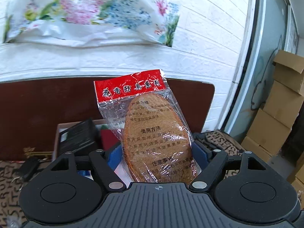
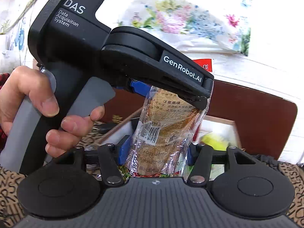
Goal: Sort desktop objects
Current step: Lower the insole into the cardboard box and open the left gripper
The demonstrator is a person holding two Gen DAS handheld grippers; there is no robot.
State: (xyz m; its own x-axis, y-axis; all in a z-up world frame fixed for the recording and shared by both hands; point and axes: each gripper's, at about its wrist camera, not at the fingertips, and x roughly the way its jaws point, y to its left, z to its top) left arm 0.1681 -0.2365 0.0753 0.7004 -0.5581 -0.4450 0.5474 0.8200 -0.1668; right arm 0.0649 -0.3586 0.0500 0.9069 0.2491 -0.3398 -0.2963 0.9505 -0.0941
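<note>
You hold the clear plastic packet of brown insoles with a red header (image 1: 152, 133) in the air above the open cardboard box (image 1: 62, 131), both the left gripper (image 1: 157, 157) and the right gripper (image 2: 157, 152) clenched on it, so next, I think, one must let go.

Bagged brown insoles (image 1: 155, 133) (red header, clear wrap) held upright, tilted.

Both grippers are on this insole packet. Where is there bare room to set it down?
Letter-print cloth right of the cardboard box looks bare. Box's left half is crowded: black case, red item.
</note>
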